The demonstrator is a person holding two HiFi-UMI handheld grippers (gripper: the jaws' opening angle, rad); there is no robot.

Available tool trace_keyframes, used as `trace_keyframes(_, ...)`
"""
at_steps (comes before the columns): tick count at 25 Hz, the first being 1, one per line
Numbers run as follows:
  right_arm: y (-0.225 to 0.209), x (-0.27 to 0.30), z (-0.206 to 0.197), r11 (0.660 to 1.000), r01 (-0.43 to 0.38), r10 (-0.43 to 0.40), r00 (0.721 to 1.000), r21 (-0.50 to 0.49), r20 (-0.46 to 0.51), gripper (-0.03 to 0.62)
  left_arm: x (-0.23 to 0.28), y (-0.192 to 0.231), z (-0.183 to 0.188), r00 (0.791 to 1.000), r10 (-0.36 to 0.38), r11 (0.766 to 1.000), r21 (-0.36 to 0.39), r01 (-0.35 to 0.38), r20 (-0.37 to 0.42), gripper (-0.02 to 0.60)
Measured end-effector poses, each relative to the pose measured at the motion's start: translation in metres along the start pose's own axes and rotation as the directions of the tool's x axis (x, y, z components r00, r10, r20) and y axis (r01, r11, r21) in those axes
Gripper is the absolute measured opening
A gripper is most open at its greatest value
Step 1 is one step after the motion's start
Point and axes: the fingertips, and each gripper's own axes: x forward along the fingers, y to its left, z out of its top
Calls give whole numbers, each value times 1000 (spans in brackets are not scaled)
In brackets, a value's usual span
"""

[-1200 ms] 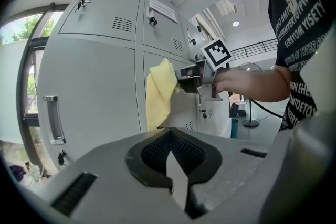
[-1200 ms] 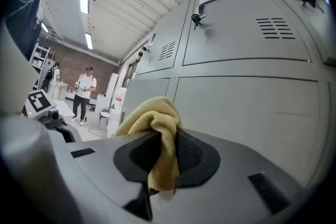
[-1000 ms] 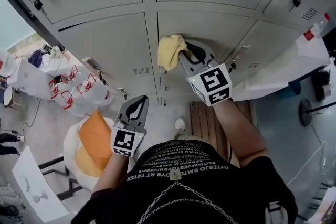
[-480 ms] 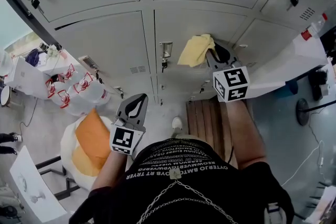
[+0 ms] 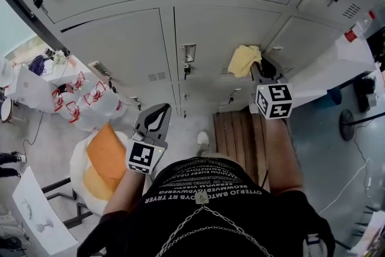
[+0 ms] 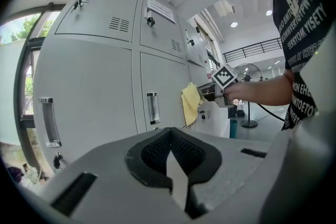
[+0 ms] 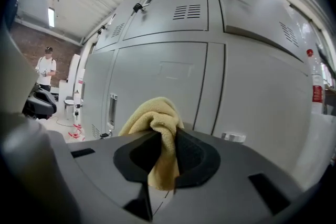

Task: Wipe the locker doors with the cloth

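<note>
A yellow cloth (image 5: 243, 60) is pressed against the grey middle locker door (image 5: 222, 33), near that door's right edge. My right gripper (image 5: 257, 71) is shut on the cloth. In the right gripper view the cloth (image 7: 155, 123) bulges up from between the jaws, in front of the door (image 7: 157, 76). My left gripper (image 5: 155, 120) hangs lower, near my waist and away from the lockers, shut with nothing in it. The left gripper view shows the cloth (image 6: 190, 103) on the door beside the recessed handle (image 6: 152, 108).
An orange cushion (image 5: 108, 156) lies on a white seat at lower left. Wrapped bottle packs (image 5: 90, 105) stand beside it. A wooden pallet (image 5: 240, 129) lies at the lockers' foot. At right are a white table (image 5: 337, 69) and a fan base (image 5: 355, 123). A person (image 7: 46, 71) stands far off.
My right gripper has slid the cloth rightwards across the middle door, from near its left edge to its right edge. The left gripper has stayed where it was.
</note>
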Motion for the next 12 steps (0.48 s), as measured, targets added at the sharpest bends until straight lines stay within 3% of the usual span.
trace_keyframes(3, 47, 0, 6, 994, -111, 112, 993, -25, 25, 63, 0, -1, 0, 1000, -5, 1000, 1, 5, -1, 5)
trace_keyframes(7, 123, 14, 19, 958, -270, 275, 961, -96, 38, 63, -4, -4, -1, 1000, -8, 1000, 5, 8, -1, 5)
trace_keyframes(12, 180, 40, 33, 921, -359, 367, 930, -148, 29, 63, -17, 4, -2, 1000, 28, 1000, -7, -28, -5, 5)
